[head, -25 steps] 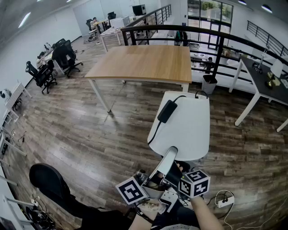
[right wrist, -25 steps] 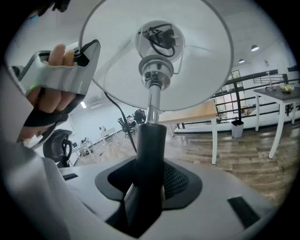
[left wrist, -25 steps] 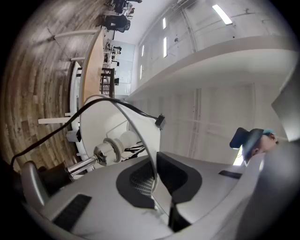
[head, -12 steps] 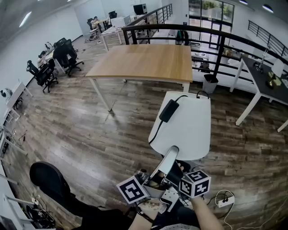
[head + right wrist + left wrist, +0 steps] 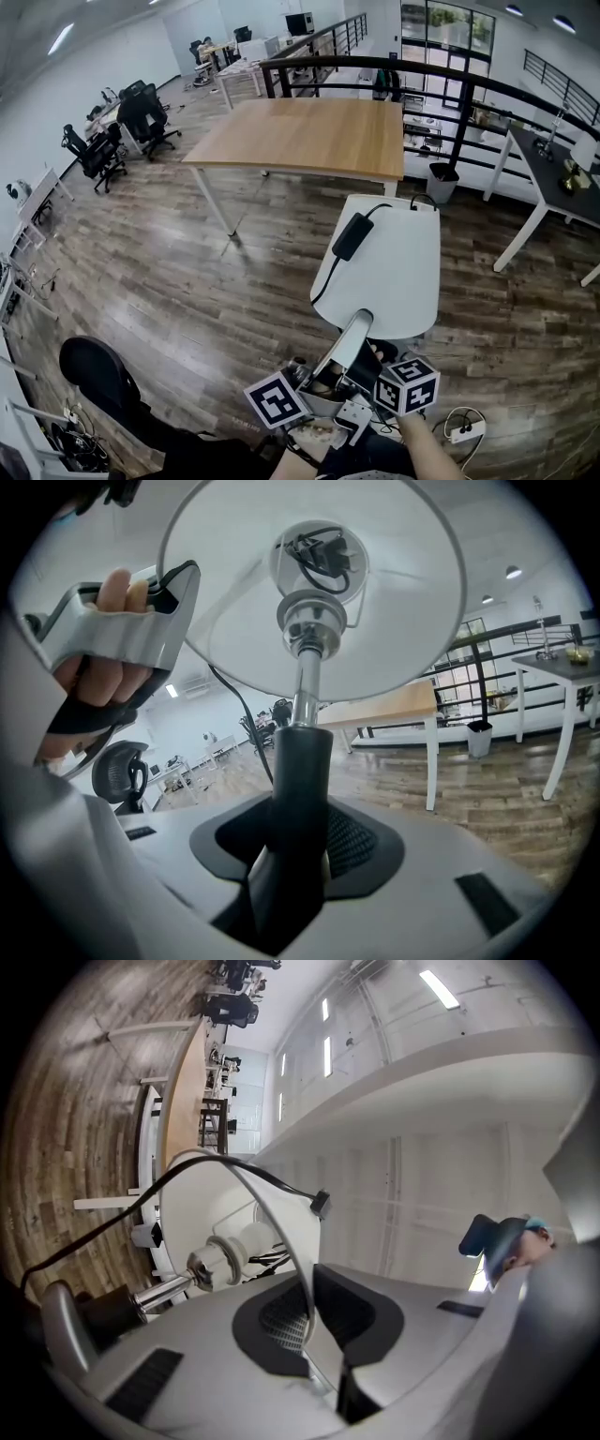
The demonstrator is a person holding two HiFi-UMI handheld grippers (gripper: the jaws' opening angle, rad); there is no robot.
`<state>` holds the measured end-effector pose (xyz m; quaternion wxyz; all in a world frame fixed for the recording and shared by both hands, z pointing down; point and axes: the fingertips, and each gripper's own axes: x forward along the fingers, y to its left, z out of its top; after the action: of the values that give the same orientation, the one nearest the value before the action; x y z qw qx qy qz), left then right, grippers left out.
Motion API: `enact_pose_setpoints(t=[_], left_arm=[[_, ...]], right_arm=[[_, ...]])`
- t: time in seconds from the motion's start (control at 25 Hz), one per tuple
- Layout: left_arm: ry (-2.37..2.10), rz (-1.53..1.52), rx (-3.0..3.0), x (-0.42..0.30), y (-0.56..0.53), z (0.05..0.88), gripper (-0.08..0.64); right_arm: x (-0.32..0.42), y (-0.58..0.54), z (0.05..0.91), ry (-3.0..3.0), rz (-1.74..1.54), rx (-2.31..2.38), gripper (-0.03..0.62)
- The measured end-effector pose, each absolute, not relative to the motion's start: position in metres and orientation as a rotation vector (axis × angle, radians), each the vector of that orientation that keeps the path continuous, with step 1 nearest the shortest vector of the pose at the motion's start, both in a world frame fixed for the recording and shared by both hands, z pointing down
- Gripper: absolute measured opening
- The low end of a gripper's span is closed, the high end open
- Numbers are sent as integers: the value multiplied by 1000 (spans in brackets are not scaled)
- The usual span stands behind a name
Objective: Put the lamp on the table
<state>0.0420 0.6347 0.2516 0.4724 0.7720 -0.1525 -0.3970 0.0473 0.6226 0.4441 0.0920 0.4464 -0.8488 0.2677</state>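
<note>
The wood floor (image 5: 169,272) fills the head view, with the wooden tabletop (image 5: 300,141) at 12 o'clock. The white lamp (image 5: 389,262) is held in the air over the floor, at 5 o'clock from the tabletop and apart from it. The right gripper (image 5: 295,855) has its jaws grasping the black stem (image 5: 300,761). The left gripper (image 5: 309,1326) has its jaws clenched on the shade's thin rim (image 5: 302,1279).

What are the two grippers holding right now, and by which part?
Both hold the lamp: the left gripper pinches the rim of the shade, the right gripper clamps the dark stem.
</note>
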Motion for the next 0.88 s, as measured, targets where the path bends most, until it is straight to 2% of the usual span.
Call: enact_pose_setpoints(t=[0.88], left_arm=[[-441, -997, 1868, 55, 607, 266, 25]], right_arm=[[60, 599, 458, -2540, 813, 1244, 170]])
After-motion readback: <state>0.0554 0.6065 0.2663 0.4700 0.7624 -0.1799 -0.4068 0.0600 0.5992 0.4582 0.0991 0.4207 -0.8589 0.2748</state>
